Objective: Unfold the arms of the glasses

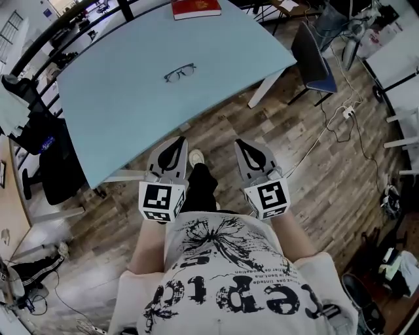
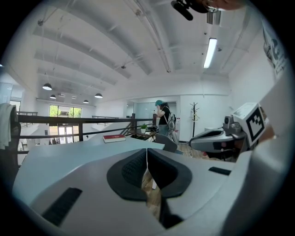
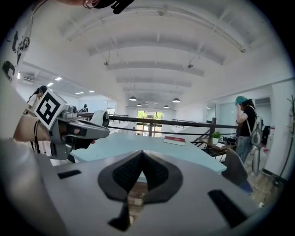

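Head view alone for the glasses (image 1: 180, 72): dark-framed, lying flat near the middle of the pale blue desk (image 1: 118, 124), well apart from both claws. Farther back on the same desk, at its far edge, a red book (image 1: 196, 8). Held low and close to the body, just short of the near desk edge, over the wooden floor (image 1: 314, 163): left claw (image 1: 177, 141) and right claw (image 1: 245, 144), side by side, pointing towards the desk, marker cubes (image 1: 162, 201) nearest the shirt (image 1: 229, 275).

Left gripper view: jaws pressed together, nothing between them. Right claw off at the right edge, red book beyond the tips, a standing person (image 2: 163, 117) in the background.

Right gripper view: jaws likewise together and empty. Left claw at the left, same standing person at the right.
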`<state>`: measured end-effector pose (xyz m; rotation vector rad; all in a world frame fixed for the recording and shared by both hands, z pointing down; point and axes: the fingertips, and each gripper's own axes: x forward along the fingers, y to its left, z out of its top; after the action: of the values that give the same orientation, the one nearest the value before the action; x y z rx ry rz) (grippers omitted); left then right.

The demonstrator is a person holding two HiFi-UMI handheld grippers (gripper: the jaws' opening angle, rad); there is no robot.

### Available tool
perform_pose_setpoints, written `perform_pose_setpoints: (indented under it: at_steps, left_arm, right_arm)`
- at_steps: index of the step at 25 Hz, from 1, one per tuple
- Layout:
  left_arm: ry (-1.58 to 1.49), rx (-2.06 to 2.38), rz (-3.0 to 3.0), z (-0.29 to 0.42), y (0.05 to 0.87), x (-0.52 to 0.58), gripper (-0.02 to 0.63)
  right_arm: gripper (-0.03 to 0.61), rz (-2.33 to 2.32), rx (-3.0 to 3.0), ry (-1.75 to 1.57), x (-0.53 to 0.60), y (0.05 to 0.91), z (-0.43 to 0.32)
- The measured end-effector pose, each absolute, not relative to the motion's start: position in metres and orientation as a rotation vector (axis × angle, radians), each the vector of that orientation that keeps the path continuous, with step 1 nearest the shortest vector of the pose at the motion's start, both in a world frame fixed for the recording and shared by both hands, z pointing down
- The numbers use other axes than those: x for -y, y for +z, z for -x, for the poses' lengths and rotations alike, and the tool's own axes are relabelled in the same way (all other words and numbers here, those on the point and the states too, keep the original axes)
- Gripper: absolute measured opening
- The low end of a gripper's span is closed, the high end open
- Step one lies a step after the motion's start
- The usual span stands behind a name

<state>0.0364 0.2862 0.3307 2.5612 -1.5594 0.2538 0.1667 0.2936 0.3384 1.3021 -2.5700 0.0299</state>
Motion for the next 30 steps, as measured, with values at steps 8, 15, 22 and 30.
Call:
perform_pose_setpoints:
  at_steps: [8,15,22,30]
  left_arm:
    - [0.224,1.555,-2.545,-0.012,0.337,-0.123,0.02]
    - [0.231,1.566,-2.507,0.032,0.336,0.01,0.02]
    - [0.273,1.673,-2.405,0.072,0.356,0.073,0.02]
    - [0.359,1.823,-2.19,0.092,0.405,0.102,0.019]
  right_arm:
    - [0.008,-1.253,2.567,0.014,-0.13,0.342,-0.134]
    - [0.008,-1.167,2.565,0.023,0.014,0.341,-0.083]
    - [0.008,-0.99,2.571,0.052,0.094,0.367,-0.043]
    - [0.008,-0.588,2.518,0.189,0.146,0.436,-0.019]
